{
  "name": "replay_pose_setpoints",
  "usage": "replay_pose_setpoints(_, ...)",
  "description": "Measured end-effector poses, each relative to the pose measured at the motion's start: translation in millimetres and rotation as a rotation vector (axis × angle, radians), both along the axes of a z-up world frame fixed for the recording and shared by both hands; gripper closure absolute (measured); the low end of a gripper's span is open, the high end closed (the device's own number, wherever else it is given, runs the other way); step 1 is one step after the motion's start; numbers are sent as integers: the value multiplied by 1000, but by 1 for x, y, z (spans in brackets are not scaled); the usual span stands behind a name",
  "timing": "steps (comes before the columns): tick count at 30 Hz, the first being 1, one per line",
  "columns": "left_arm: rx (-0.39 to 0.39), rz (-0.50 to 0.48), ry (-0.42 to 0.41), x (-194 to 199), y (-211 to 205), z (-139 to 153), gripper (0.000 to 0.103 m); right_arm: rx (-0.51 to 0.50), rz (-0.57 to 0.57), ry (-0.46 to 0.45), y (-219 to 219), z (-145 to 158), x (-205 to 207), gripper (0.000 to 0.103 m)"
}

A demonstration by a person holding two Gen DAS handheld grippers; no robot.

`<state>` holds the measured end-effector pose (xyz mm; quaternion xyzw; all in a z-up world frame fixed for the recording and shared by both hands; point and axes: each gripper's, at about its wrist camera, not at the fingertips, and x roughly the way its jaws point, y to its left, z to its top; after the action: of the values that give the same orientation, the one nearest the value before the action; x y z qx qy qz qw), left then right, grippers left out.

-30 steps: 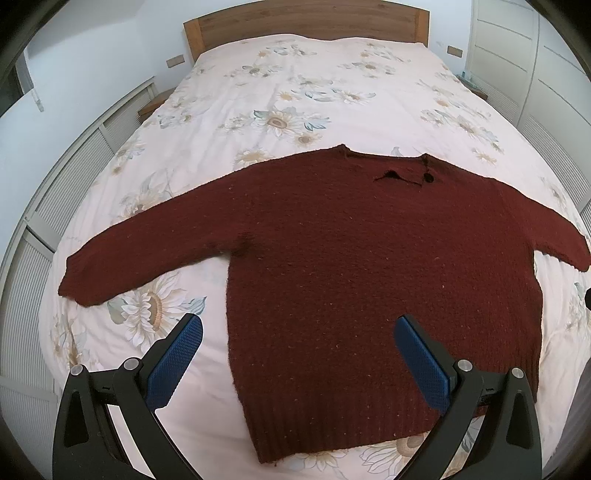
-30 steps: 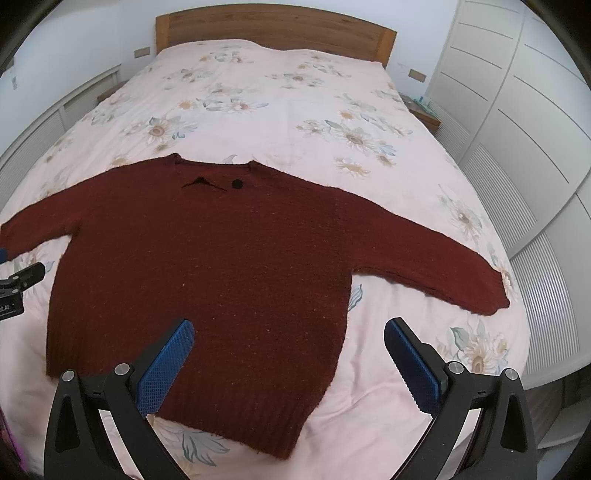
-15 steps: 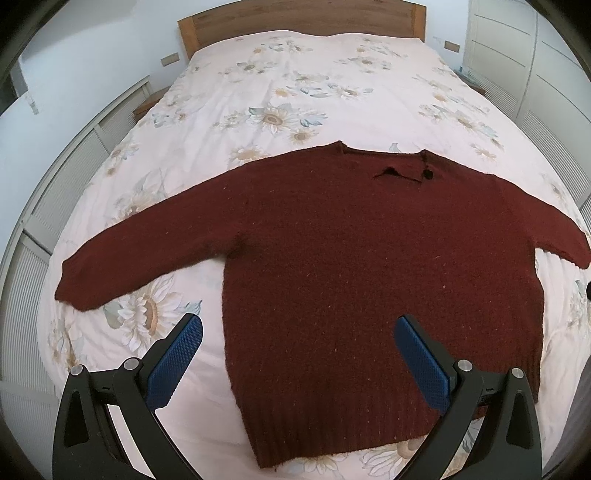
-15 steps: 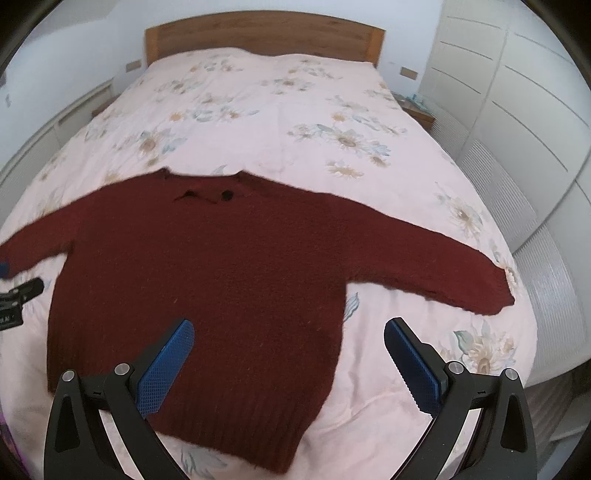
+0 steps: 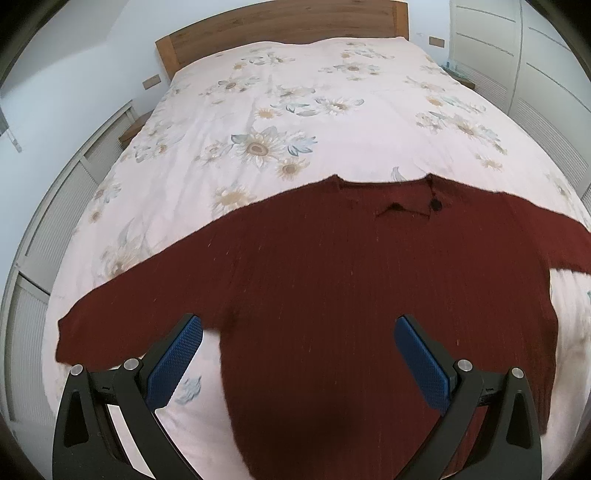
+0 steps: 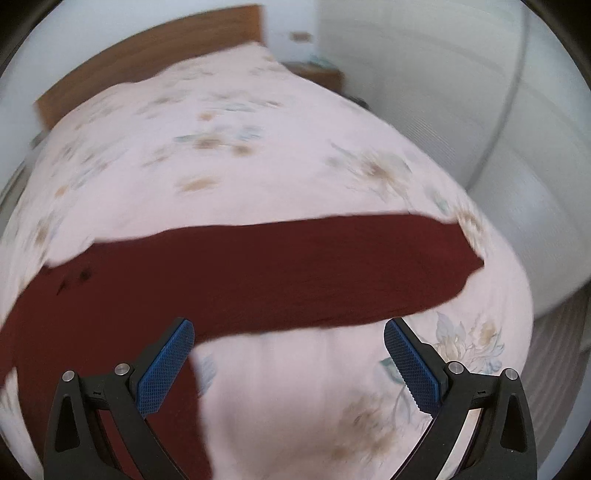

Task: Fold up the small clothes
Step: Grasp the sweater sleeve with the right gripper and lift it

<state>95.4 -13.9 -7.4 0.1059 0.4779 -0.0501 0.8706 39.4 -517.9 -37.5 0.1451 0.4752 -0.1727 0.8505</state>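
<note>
**Both claws wide open over a sweater laid flat on the bed**

A dark red knit sweater (image 5: pixel 351 288) lies spread out flat on the floral duvet (image 5: pixel 295 110), neckline toward the wooden headboard (image 5: pixel 280 33), sleeves stretched out to either side. The left gripper (image 5: pixel 297 363) hangs above the lower body of the sweater, jaws spread wide and holding nothing; its one blue pad (image 5: pixel 173 363) sits over the gap under the sleeve on that side, the other over the knit itself.

The right gripper (image 6: pixel 288 365) is open just as wide and equally empty. Ahead of it the sweater's sleeve (image 6: pixel 332 273) runs across the duvet, its cuff near the bed's edge; bare duvet fills most of the space between its fingers, with the sweater's side edge by the one blue pad (image 6: pixel 166 369).

The right-hand view is badly smeared, so the flowers and the white wardrobe (image 6: pixel 461 92) are just blurs. In the left-hand view the hem is cut off at the bottom and the far sleeve runs out of frame.
</note>
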Motion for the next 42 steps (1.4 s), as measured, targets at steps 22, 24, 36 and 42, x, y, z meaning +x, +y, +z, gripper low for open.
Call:
replay_pose_setpoints(22, -76, -2, 178, 42, 11, -66, 1, 300, -426, 161, -169, -145, 22, 33)
replay_pose_setpoints(24, -69, 0, 179, 40, 15, -68, 1, 279, -407, 132, -171, -136, 23, 80)
replay_pose_setpoints(36, -69, -13, 111, 30, 21, -60, 1, 70, -141, -41, -105, -23, 45, 90)
replay_pose_setpoints(42, -100, -9, 88, 27, 26, -50, 1, 26, 91, -149, -9, 46, 81, 90)
